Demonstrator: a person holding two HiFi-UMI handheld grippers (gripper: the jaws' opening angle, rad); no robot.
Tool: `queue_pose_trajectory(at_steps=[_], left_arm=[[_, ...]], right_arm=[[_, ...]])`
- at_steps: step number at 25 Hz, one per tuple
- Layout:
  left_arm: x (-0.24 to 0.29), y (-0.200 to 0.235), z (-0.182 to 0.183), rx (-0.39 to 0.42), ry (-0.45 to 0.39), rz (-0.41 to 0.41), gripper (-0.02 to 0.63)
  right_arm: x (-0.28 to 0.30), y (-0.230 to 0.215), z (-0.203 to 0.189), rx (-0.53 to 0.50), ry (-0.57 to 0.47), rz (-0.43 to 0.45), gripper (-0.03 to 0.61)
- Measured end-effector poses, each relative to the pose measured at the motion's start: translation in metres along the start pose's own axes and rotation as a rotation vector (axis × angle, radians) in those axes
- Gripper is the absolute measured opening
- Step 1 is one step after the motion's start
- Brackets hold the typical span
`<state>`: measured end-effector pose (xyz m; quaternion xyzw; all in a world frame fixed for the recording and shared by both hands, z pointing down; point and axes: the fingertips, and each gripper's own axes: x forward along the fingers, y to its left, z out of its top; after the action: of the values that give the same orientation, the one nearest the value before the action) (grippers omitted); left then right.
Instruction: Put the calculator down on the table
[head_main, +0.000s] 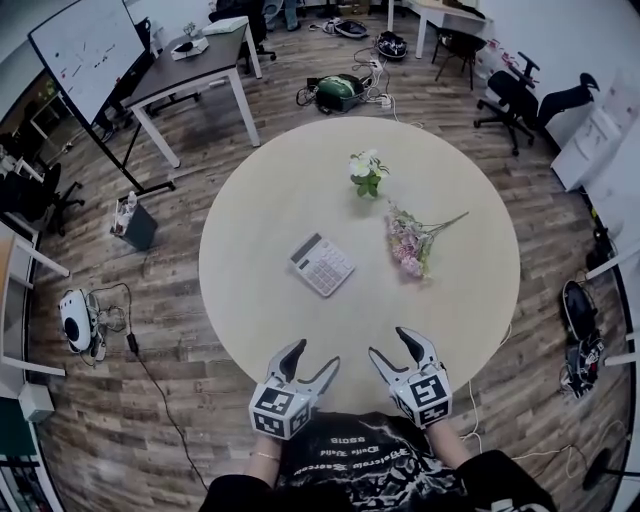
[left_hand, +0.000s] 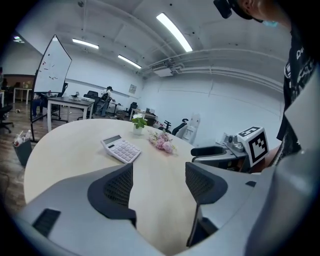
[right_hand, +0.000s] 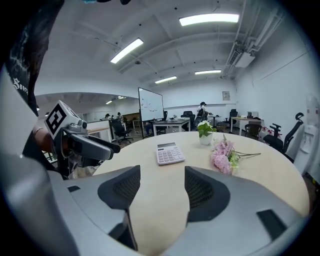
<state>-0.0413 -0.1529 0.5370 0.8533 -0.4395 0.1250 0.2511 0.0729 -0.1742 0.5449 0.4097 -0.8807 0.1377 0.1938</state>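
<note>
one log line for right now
calculator: lying on table, not held | left gripper: open, empty | right gripper: open, empty | both: at near table edge, apart from calculator

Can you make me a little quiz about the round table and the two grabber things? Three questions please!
1. True or false: the calculator lies flat on the round table.
2. Which one is nearer the pink flowers? A: the left gripper. B: the right gripper.
3. Fill in the gap: between each gripper's jaws there is ____.

Key: 1 true. 2 B. 3 nothing; both grippers are open and empty.
</note>
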Motion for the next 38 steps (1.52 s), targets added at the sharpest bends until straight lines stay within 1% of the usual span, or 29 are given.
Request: queue_pose_trajectory(at_steps=[3, 5, 6, 8, 10, 12, 13, 14, 15, 18, 20, 23, 27, 31, 34, 38], left_arm=[[0.005, -0.009, -0.002, -0.010, 0.011, -0.028, 0.334], [0.006, -0.014, -0.001, -0.003, 0.006, -0.026, 0.333], [0.006, -0.016, 0.000, 0.002, -0.003, -0.024, 0.314], [0.006, -0.020, 0.004, 0.011, -0.029, -0.023, 0.266], [0.005, -0.021, 0.005, 0.014, -0.050, -0.019, 0.211], [0.004, -0.020, 0.005, 0.009, -0.058, -0.002, 0.131], [0.004, -0.020, 0.006, 0.003, -0.064, 0.008, 0.075], [0.004, -0.020, 0.007, -0.004, -0.071, 0.018, 0.032], [0.004, -0.019, 0.009, -0.013, -0.081, 0.025, 0.024], [0.002, -0.017, 0.012, -0.049, -0.103, 0.035, 0.020], [0.001, -0.016, 0.013, -0.054, -0.099, 0.035, 0.020], [0.004, -0.016, 0.011, -0.025, -0.086, 0.050, 0.020], [0.006, -0.018, 0.009, 0.018, -0.074, 0.073, 0.020], [0.006, -0.019, 0.011, 0.018, -0.074, 0.073, 0.020], [0.004, -0.016, 0.010, 0.027, -0.079, 0.083, 0.020], [0.002, -0.014, 0.009, 0.032, -0.070, 0.088, 0.020]], right_arm=[[-0.003, -0.002, 0.002, -0.007, -0.016, 0.006, 0.282], [-0.005, -0.001, 0.005, -0.021, -0.030, 0.013, 0.236], [-0.006, 0.000, 0.006, -0.033, -0.033, 0.015, 0.200], [-0.006, 0.001, 0.006, -0.055, -0.032, 0.011, 0.148], [-0.006, 0.002, 0.006, -0.048, -0.039, 0.014, 0.096], [-0.007, 0.003, 0.008, -0.033, -0.055, 0.022, 0.012], [-0.008, 0.003, 0.009, -0.032, -0.062, 0.028, 0.009], [-0.009, 0.003, 0.010, -0.035, -0.066, 0.034, 0.009], [-0.009, 0.002, 0.010, -0.039, -0.070, 0.037, 0.008], [-0.009, -0.001, 0.010, -0.060, -0.065, 0.018, 0.008], [-0.009, -0.001, 0.011, -0.065, -0.065, 0.008, 0.006], [-0.009, 0.000, 0.010, -0.076, -0.060, 0.011, 0.006], [-0.007, 0.003, 0.002, -0.147, -0.022, 0.005, 0.006], [-0.008, 0.003, 0.005, -0.145, -0.022, 0.011, 0.006], [-0.007, 0.003, 0.004, -0.169, -0.015, 0.012, 0.006], [-0.006, 0.005, 0.001, -0.172, -0.009, 0.008, 0.006]])
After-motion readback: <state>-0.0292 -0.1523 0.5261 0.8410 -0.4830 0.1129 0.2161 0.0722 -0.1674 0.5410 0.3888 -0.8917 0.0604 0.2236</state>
